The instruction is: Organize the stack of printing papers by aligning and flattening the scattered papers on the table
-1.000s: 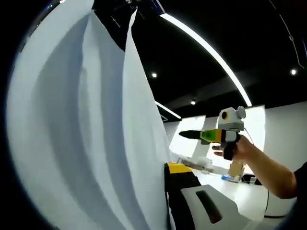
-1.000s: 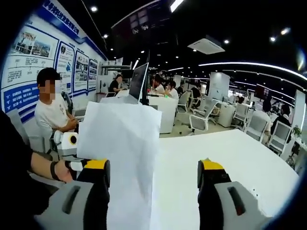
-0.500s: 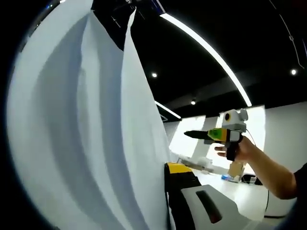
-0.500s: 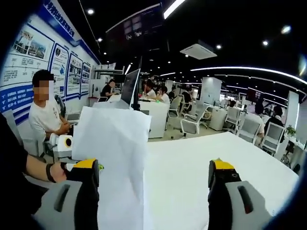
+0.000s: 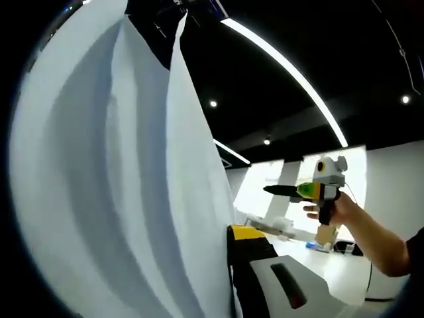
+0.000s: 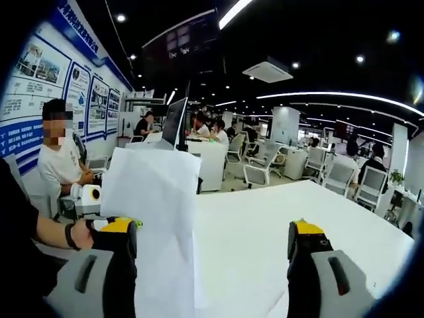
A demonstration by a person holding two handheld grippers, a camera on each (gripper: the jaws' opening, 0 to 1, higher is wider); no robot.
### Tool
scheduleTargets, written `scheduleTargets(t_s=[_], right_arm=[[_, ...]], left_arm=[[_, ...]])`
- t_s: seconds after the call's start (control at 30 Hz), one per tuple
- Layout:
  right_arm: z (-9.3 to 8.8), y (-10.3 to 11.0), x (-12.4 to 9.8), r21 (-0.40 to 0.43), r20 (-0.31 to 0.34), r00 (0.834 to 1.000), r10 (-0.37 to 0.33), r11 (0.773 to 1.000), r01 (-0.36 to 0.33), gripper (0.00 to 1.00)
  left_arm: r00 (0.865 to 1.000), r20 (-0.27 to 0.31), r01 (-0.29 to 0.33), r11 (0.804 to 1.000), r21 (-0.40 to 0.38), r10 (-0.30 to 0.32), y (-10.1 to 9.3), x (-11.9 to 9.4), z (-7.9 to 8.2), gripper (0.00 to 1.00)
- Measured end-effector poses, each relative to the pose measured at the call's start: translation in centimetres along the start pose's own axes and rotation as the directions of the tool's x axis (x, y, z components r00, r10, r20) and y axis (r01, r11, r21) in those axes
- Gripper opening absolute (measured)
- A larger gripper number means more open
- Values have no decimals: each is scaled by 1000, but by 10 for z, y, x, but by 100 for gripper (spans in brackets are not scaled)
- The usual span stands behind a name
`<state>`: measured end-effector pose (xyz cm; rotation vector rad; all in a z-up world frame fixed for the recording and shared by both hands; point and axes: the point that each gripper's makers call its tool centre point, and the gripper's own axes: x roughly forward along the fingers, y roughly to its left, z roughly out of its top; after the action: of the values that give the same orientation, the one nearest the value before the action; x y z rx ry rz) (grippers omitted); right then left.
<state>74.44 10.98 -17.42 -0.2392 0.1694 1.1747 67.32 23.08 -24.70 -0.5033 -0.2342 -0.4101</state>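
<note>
Up close in the left gripper view, the stack of white papers (image 5: 112, 179) stands upright and fans into several curved sheets, its lower edge running down beside the yellow-tipped jaw of the left gripper (image 5: 228, 265). Only that one jaw is visible, pressed against the sheets, so the grip is probably clenched on the papers, though the other jaw is hidden behind them. To the right, well apart from the papers, a person's hand (image 5: 331, 211) holds the right gripper (image 5: 278, 191) level in the air.

From the right gripper view, the right gripper's (image 6: 212, 242) two yellow-tipped jaws stand wide apart with nothing between them. The papers (image 6: 152, 225) rise upright over the white table (image 6: 265, 232), held up from the left by the left gripper (image 6: 89, 195). Beyond the table, people sit at desks in an office (image 6: 278, 159).
</note>
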Motion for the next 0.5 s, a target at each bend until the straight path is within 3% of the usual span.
scheduleTargets(t_s=[0.5], right_arm=[[-8, -10, -31, 8, 13, 999, -49, 999, 48, 90]], left_arm=[[1000, -2, 0, 1000, 2, 0, -1, -1, 0, 6]])
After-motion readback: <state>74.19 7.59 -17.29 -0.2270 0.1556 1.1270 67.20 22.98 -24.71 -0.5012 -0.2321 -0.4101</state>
